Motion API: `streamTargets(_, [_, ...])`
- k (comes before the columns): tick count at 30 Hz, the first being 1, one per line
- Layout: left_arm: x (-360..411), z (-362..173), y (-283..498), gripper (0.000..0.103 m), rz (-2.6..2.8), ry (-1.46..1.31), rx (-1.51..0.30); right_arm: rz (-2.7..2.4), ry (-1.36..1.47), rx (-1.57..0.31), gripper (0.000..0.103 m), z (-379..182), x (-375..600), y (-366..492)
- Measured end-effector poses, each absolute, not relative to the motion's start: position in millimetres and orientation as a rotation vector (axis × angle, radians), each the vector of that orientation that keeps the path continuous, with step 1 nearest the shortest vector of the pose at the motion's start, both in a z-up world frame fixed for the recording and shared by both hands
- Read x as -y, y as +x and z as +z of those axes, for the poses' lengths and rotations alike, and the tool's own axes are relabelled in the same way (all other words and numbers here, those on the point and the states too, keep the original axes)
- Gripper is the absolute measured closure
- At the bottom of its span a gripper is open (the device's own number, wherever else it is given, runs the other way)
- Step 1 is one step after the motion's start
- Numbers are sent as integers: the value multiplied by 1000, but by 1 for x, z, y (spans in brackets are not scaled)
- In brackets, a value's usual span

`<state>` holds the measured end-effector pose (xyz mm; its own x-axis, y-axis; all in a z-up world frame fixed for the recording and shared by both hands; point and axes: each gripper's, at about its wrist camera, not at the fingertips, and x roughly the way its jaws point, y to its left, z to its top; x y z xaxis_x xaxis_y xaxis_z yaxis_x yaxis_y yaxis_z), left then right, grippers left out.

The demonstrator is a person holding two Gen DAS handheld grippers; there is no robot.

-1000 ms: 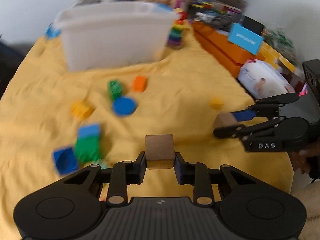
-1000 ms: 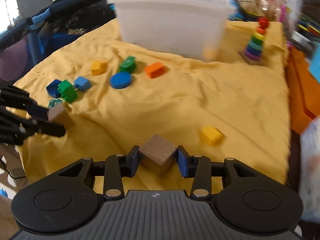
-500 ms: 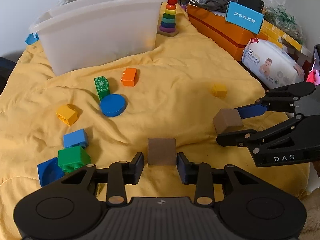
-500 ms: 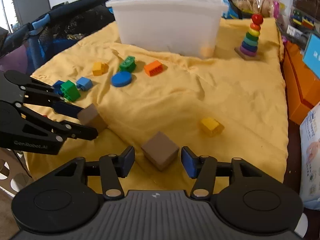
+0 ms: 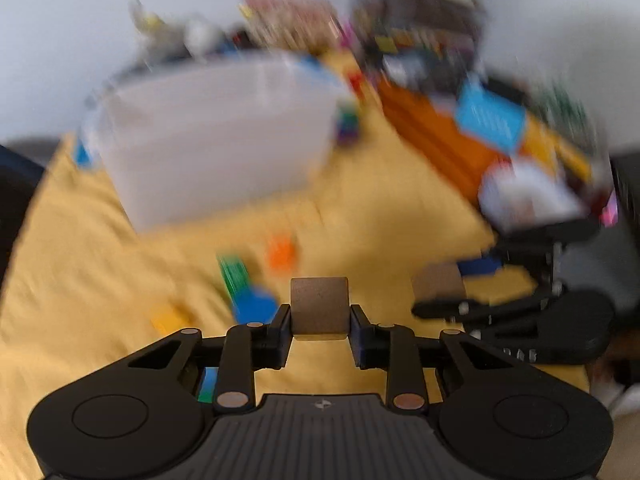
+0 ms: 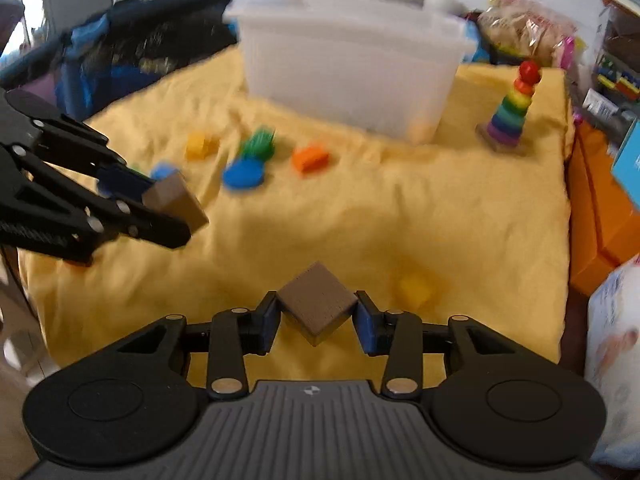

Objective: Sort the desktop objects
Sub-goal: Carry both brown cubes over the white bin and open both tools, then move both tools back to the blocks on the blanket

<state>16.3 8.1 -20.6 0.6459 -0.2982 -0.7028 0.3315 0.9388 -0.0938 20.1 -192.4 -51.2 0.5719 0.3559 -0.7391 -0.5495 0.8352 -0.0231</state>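
Fingers [image 5: 285, 334] of the left gripper [image 5: 319, 336] are closing on a brown block [image 5: 319, 308]; the pads press its flat sides. The right gripper [image 6: 316, 322] is closing too, and it grips a second brown block [image 6: 317, 302] by two of its corners, so that block sits turned like a diamond. Half a second ago both pairs of fingers stood apart from their blocks and the blocks sat on the cloth. Now both blocks are squeezed and lifted off it. The left view is now very blurry, and the bin sits lower in it than before.

A big yellow blanket [image 6: 400, 208] covers the tabletop, full of soft folds. At its far end stands a big white plastic bin [image 6: 352, 80]. To the right of the bin stands a rainbow ring tower [image 6: 510, 110]. Orange boxes [image 6: 596, 208] line the right edge, and a white pack [image 6: 612, 340] lies near the front corner. A dark blue bag [image 6: 132, 48] sits off to the left, with a pale wall behind.

Small toys lie in front of the bin: a blue disc [image 6: 244, 174], a green brick [image 6: 260, 144], an orange brick [image 6: 310, 158], and a yellow brick [image 6: 202, 145]. Another yellow brick [image 6: 416, 288] lies just beside the right gripper.
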Motion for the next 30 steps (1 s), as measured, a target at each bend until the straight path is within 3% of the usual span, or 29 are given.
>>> streamTargets(9, [-26, 49, 107, 70, -202, 50, -575, 490, -159, -551, 60, 35, 170, 105])
streamTargets(13, [-35, 53, 154, 70, -128, 62, -569, 450, -147, -511, 60, 50, 150, 144])
streamTargets(18, [-48, 30, 187, 70, -66, 40, -644, 363, -134, -573, 59, 32, 134, 186])
streamTargets(23, [-54, 22, 186, 66, -53, 56, -669, 334, -165, -635, 56, 13, 133, 202])
streamTargets(25, [-60, 30, 162, 65, -81, 42, -625, 335, -152, -593, 58, 21, 142, 191])
streamTargets(27, [-64, 35, 134, 56, -108, 45, -579, 366, -140, -537, 58, 33, 152, 170])
streamTargets(30, [-68, 30, 91, 55, -135, 63, -566, 411, -140, -514, 58, 38, 163, 139])
